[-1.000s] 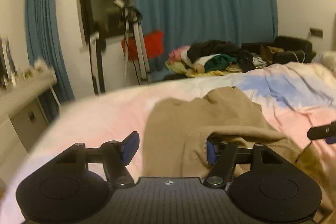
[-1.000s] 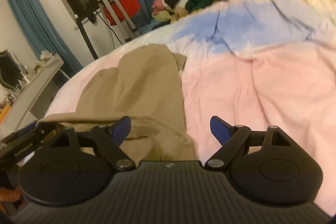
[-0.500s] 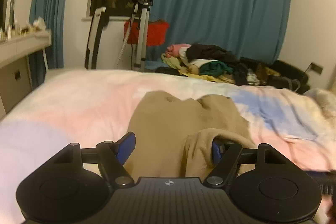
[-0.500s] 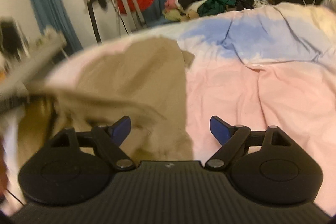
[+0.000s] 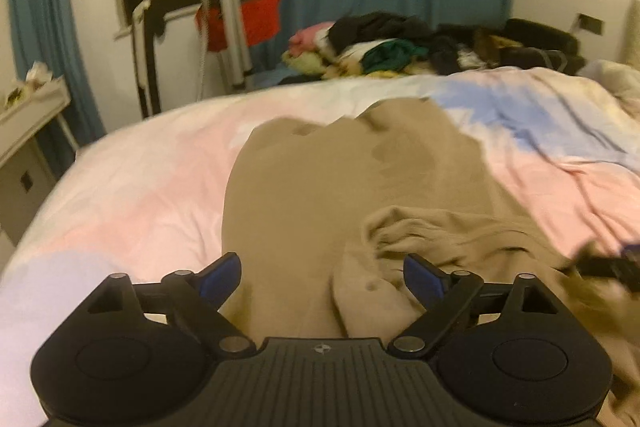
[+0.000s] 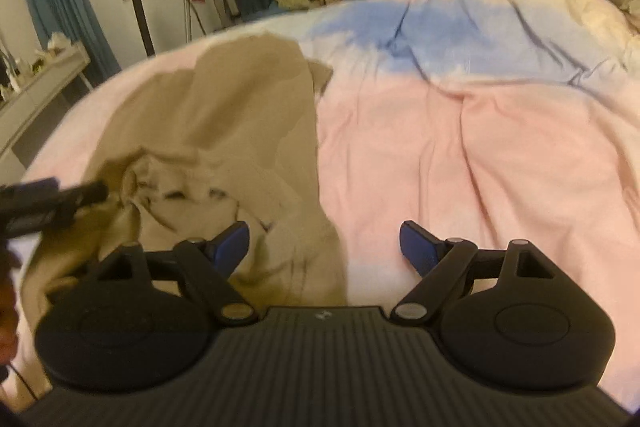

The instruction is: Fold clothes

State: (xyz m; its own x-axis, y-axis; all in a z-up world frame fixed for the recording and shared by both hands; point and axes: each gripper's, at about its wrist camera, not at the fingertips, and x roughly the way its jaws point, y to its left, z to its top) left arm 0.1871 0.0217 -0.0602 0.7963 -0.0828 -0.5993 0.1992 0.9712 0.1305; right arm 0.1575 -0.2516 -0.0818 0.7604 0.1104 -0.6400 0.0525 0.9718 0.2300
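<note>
A tan garment [image 5: 340, 187] lies spread on the pink and blue duvet [image 5: 140, 187], with a bunched fold near its front right. My left gripper [image 5: 322, 277] hovers open just above the garment's near end, and cloth shows between its blue pads without being pinched. In the right wrist view the same tan garment [image 6: 224, 131] fills the left half. The right gripper [image 6: 324, 247] is open over its right edge, holding nothing. The left gripper's tip [image 6: 48, 201] shows at the left edge, over the crumpled part.
A pile of mixed clothes [image 5: 380, 47] sits beyond the far side of the bed, before blue curtains. A tripod [image 5: 224, 27] with something red behind it stands at the back left. A white shelf unit [image 5: 28, 115] is at the left. The duvet's pink area [image 6: 480, 155] stretches to the right.
Both views have swung and shifted over the garment. The bunched fold at the garment's near right now lies looser and lower. Both grippers have stayed open.
</note>
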